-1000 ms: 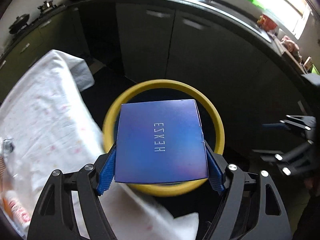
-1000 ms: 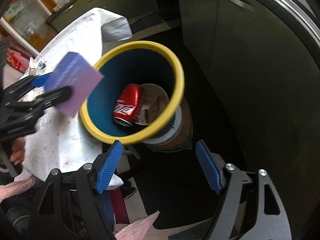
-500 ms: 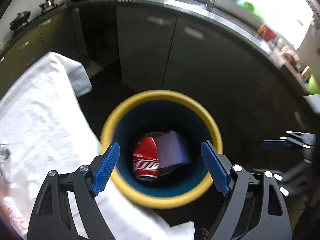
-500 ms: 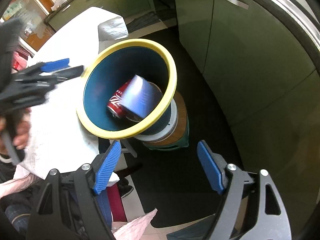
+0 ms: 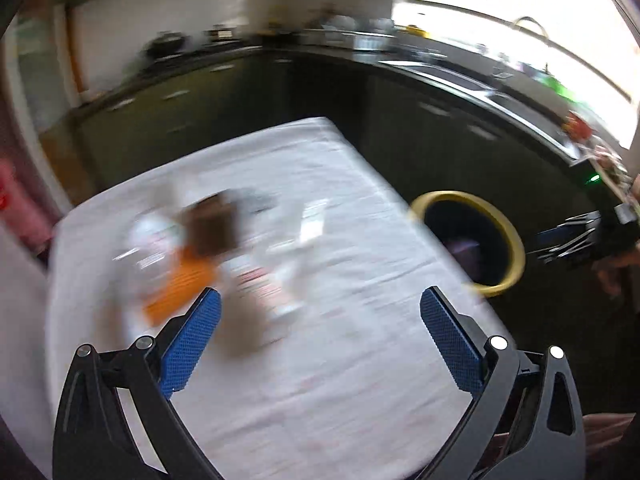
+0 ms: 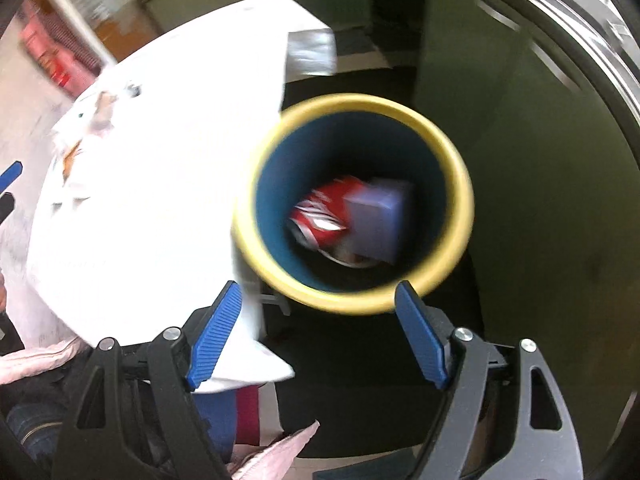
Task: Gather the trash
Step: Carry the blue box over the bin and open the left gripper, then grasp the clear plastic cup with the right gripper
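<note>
Two grippers are seen, both empty. The left gripper (image 5: 318, 338) is held above the white tablecloth (image 5: 340, 380), its blue pads (image 5: 190, 342) spread wide and still opening, with nothing between them and nothing touched. Beyond its fingertips, a blurred heap of litter (image 5: 208, 256) lies on the cloth: an orange wrapper, a brown piece and some white scraps, none clear enough to name further. The yellow-rimmed bin (image 6: 356, 204) stands just beside the table's edge, on the side away from the litter. The right gripper (image 6: 318, 338) is held over the near rim of that bin, pointing steeply down, its jaws apart and clear of the rim; nothing is clamped. Inside the bin, a red soda can (image 6: 320, 216) lies at the bottom with a violet-blue box (image 6: 378, 220) resting against it. From the left wrist view the bin's dark interior is seen with the box dimly visible inside.
</note>
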The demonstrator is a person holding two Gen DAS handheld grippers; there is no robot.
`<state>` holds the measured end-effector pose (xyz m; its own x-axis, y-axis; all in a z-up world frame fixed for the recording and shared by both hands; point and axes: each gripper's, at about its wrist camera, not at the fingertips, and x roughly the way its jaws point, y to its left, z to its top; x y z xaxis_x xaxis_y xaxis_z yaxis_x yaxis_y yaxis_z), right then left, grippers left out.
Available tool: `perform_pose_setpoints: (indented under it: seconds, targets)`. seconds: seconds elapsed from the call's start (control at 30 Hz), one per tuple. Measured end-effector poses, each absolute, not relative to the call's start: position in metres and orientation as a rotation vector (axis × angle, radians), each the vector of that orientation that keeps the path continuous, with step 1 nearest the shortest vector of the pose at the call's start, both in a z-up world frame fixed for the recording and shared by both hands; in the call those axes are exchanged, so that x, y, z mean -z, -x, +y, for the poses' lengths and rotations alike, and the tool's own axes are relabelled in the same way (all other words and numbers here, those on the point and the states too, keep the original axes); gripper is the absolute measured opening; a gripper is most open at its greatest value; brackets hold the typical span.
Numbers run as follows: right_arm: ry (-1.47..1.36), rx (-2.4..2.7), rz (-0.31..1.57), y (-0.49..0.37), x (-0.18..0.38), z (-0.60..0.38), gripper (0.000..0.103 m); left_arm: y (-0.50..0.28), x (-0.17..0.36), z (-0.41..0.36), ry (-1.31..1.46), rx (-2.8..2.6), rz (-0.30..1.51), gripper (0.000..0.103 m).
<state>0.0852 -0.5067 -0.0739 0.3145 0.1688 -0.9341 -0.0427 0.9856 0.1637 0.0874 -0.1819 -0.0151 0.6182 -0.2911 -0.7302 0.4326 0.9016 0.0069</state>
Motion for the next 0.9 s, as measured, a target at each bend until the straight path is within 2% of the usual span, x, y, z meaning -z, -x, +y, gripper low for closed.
perform_pose_setpoints:
  seconds: [0.2,0.37,0.7,0.9]
  targets:
    - [-0.018,-0.330,1.209,-0.130,0.054,-0.416,0.075,-0.078,0.022,-0.085,-0.113,0.268,0.786,0.098]
    - [0.124,-0.454,1.153,-0.158,0.031,-0.345,0.076,-0.067,0.030,-0.034,-0.069,0.235,0.783,0.098]
    - [0.261,-0.359,1.139,-0.190,0.035,-0.260,0.074,-0.066,0.049,0.000,-0.022,0.218,0.796,0.098]
    - [0.302,-0.255,1.147,-0.208,0.053,-0.243,0.063,-0.066,0.060,0.009,0.000,0.227,0.821,0.098]
